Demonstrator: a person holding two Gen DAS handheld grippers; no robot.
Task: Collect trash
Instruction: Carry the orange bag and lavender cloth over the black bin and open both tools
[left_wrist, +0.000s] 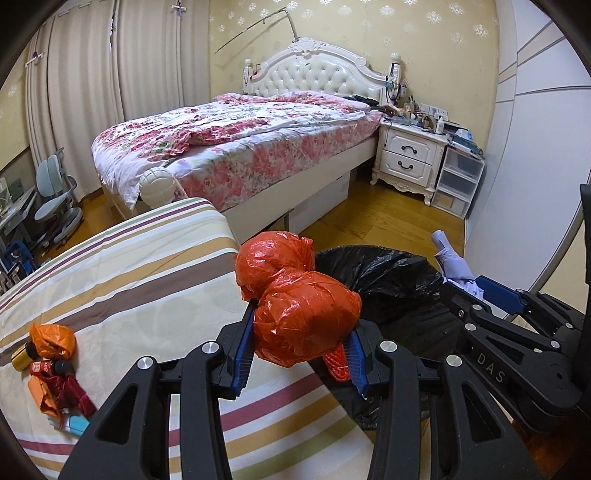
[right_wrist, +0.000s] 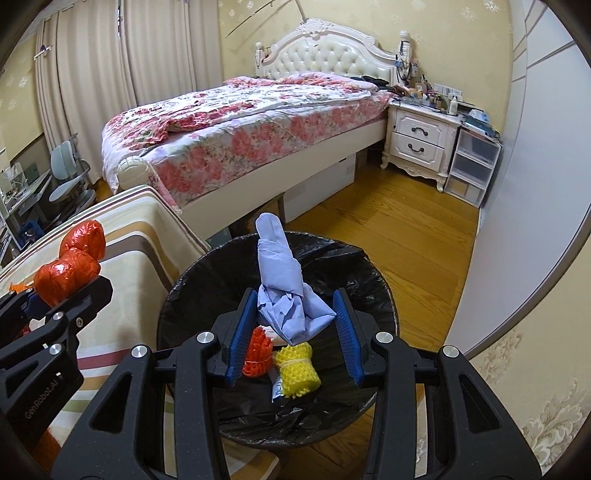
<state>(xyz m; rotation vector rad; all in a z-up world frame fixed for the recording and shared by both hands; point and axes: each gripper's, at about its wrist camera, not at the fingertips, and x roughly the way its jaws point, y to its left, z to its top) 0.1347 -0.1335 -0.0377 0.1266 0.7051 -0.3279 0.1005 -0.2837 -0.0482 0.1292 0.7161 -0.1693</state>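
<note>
Jaws of both grippers were clamped part-way closed on trash at the bin.
Left gripper held a knotted orange bag at the edge of the striped bed; right gripper held crumpled blue paper over the black-lined bin. Only the right view showed the yellow and orange mesh inside; only the left showed leftover scraps on the bed.

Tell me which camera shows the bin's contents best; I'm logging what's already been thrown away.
The right wrist view: it looks down into the black-lined trash bin, showing orange and yellow mesh bundles inside. The left wrist view shows only the liner's rim and a bit of orange mesh.
</note>
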